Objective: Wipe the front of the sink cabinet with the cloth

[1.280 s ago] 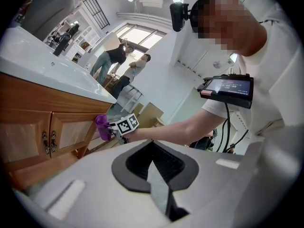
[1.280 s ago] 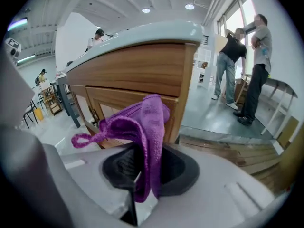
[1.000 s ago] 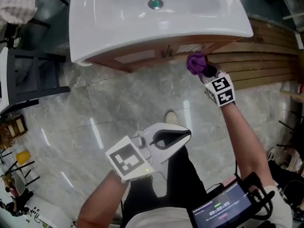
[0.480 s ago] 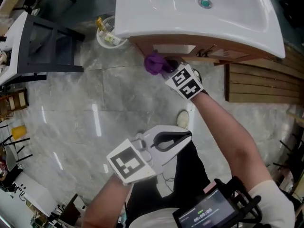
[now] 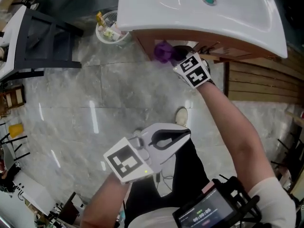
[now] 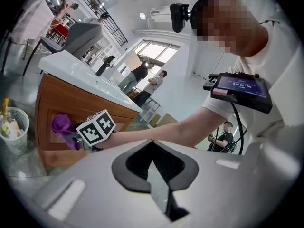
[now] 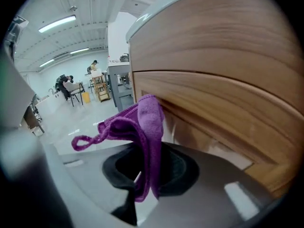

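Note:
The wooden sink cabinet (image 5: 147,44) stands under a white basin (image 5: 199,11) at the top of the head view. My right gripper (image 5: 175,57) is shut on a purple cloth (image 5: 163,51) and holds it against the cabinet front near its left end. In the right gripper view the cloth (image 7: 142,127) hangs from the jaws and touches the wooden front (image 7: 223,108). My left gripper (image 5: 183,136) hovers low over the floor, jaws shut on nothing. The left gripper view shows the cloth (image 6: 61,126) on the cabinet (image 6: 52,103).
A white wastebasket (image 5: 110,31) with bottles stands left of the cabinet. A dark metal stand (image 5: 45,37) is further left. Wooden slats (image 5: 259,82) lie on the floor at the right. Grey marble floor (image 5: 95,108) spreads below. People stand far off in the room (image 6: 142,77).
My right gripper has carried the cloth along the cabinet front from the right side to the left end, then a little back to the right. The left gripper stayed put.

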`<state>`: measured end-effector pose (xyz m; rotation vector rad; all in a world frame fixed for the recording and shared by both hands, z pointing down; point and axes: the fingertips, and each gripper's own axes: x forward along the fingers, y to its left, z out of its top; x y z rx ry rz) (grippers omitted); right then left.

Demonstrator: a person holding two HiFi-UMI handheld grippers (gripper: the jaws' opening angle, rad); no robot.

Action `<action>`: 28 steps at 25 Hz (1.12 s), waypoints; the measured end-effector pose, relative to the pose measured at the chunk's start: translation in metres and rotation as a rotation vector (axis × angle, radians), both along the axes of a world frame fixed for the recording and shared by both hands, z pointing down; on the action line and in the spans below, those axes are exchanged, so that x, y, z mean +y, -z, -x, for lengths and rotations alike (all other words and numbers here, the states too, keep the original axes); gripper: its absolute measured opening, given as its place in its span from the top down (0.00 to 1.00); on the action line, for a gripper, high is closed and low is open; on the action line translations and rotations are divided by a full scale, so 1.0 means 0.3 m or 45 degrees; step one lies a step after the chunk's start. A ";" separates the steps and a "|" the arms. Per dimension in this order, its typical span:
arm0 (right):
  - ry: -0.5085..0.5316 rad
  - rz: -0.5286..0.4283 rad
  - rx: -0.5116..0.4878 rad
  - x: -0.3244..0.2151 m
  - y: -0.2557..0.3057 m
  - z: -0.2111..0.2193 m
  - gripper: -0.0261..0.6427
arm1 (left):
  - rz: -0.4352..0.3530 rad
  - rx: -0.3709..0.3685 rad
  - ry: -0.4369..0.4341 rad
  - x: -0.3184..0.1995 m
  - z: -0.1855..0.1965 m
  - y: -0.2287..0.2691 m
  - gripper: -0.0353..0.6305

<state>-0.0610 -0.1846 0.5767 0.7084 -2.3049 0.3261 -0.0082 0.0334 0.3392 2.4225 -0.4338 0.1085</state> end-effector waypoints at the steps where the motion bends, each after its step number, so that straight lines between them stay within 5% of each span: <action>1: -0.018 -0.003 0.011 -0.007 0.000 -0.040 0.85 | 0.000 0.003 -0.015 0.002 -0.015 0.000 0.94; 19: -0.362 -0.005 0.100 -0.049 -0.003 -0.776 0.85 | 0.001 0.039 -0.240 -0.034 -0.345 0.009 0.94; 28: -0.533 0.014 0.276 -0.081 -0.093 -1.240 0.85 | 0.010 0.030 -0.272 -0.060 -0.460 -0.038 0.94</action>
